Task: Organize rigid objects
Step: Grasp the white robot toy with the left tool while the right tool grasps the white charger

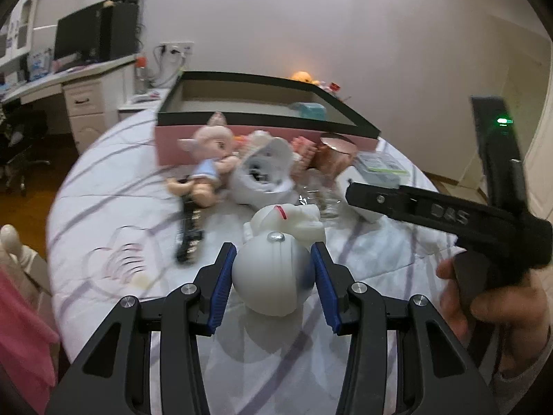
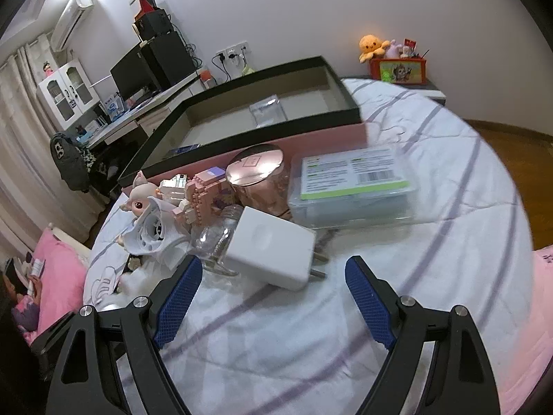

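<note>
Here a white quilt with lilac stripes (image 1: 363,252) covers the bed; a desk (image 1: 86,79) stands far left. The left gripper (image 1: 273,259) pinches a white round-headed figurine (image 1: 273,276) lying near, its long axis running away toward the pink, black-rimmed box (image 1: 262,138). That box holds a clear packet (image 2: 268,109). The right gripper (image 2: 273,273) is spread, empty, near a white charger (image 2: 273,252).

Likely a home bedroom: quilted bed (image 2: 432,186), desk (image 1: 69,79), monitor (image 2: 133,69)
</note>
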Demonstrator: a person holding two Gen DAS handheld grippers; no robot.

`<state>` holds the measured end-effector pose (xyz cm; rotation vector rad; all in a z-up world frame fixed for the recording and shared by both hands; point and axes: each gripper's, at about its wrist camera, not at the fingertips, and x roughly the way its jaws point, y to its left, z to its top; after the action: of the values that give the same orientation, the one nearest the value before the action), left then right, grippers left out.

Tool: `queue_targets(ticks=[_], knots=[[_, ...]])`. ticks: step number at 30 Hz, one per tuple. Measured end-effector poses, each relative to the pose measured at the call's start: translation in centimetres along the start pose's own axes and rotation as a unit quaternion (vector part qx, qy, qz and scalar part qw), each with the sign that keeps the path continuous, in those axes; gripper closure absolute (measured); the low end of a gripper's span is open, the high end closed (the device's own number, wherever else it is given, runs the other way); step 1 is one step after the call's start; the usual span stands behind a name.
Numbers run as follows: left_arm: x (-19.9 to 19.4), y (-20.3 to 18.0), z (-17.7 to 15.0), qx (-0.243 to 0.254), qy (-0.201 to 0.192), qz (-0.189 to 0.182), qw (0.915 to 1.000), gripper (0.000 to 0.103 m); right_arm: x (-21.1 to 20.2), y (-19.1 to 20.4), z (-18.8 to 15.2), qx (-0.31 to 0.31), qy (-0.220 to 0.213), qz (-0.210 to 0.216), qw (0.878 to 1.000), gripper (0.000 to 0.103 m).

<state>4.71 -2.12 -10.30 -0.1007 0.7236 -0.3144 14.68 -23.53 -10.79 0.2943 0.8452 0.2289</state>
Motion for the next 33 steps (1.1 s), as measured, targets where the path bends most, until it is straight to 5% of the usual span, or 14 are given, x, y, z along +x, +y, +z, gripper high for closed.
queue_targets(ticks=[5, 8, 28, 33], knots=[[-0.7, 1.0, 0.0, -0.009, -0.009, 0.01, 0.9999, 0.058, 1.0, 0.1, -0.1, 0.001, -0.002, -0.007, 1.0, 0.02], [-0.8, 1.0, 0.2, -0.013, -0.013, 0.009, 0.9998, 0.058, 0.6, 0.6, -0.4, -0.011, -0.002, 0.014, 1.0, 0.044], [-2.2, 1.3, 1.0, -0.013, -0.036, 0.012, 0.9992, 0.058, -2.7, 2.1, -0.8, -0.039, -0.027, 0.034, 0.998, 0.045], [0.3, 1.4, 0.5, -0.015, 0.003, 0.013, 0.9998, 0.055, -2.3, 1.9, -0.8, -0.036, -0.023, 0.033, 0.999, 0.045]])
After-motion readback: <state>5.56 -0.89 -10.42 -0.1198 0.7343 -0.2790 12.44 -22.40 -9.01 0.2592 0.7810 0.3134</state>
